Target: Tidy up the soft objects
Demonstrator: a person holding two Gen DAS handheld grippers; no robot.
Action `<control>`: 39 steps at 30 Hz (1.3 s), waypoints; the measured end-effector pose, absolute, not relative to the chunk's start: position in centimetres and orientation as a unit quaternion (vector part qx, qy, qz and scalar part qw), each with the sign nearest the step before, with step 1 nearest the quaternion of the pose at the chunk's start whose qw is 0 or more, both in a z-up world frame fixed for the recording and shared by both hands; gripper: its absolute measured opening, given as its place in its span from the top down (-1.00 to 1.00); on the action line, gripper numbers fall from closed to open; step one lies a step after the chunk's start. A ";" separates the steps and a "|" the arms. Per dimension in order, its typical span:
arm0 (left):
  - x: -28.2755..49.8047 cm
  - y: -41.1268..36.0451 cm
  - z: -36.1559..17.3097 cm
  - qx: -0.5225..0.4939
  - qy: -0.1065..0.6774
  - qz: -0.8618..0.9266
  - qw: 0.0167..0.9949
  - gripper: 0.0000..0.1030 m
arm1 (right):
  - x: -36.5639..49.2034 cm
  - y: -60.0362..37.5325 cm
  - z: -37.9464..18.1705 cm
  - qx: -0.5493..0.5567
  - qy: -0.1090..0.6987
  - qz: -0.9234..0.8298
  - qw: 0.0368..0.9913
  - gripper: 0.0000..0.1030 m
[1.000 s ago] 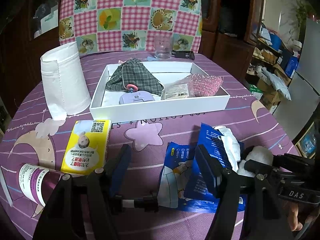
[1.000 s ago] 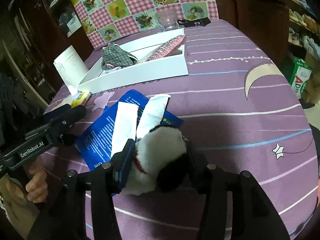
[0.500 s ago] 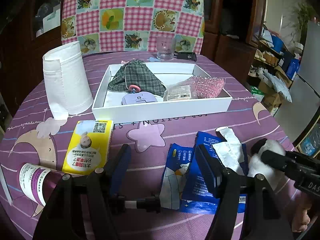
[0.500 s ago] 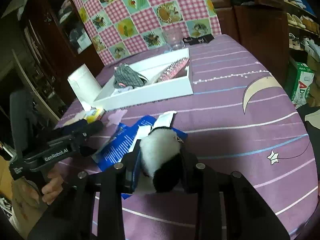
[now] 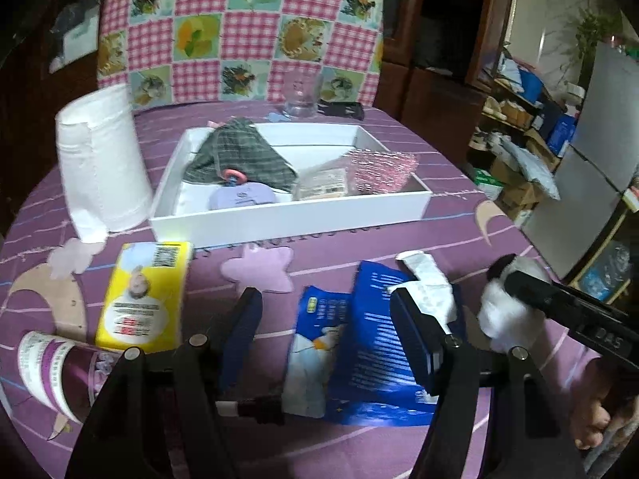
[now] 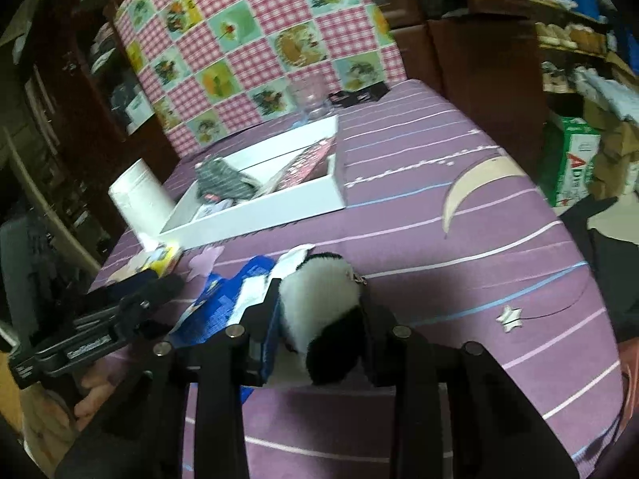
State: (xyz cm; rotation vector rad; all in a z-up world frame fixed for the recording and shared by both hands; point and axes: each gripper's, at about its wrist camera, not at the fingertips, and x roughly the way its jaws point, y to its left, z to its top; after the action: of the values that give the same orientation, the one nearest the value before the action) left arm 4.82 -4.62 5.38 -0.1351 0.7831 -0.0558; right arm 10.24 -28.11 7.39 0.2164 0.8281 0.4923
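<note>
Gripping fluffy blk/wht plush [image 6: 319,299], maybe panda.

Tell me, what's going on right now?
Right tool shut on panda plush. Left tool open, empty. White tray ahead, path clear.

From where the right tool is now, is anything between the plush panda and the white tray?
Nothing tall: the panda is gripped in the right tool; only blue packets lie flat below on the way to the white tray.
</note>
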 end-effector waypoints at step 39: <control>5.8 -7.1 4.1 -0.050 0.424 -0.048 0.903 0.64 | 10.5 -29.1 7.4 0.097 0.388 0.208 0.893 0.30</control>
State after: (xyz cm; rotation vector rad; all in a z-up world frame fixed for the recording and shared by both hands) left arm 5.80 -7.11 4.12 -0.1036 0.8762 -0.0987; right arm 10.49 -29.13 7.42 0.2008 0.8048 0.4311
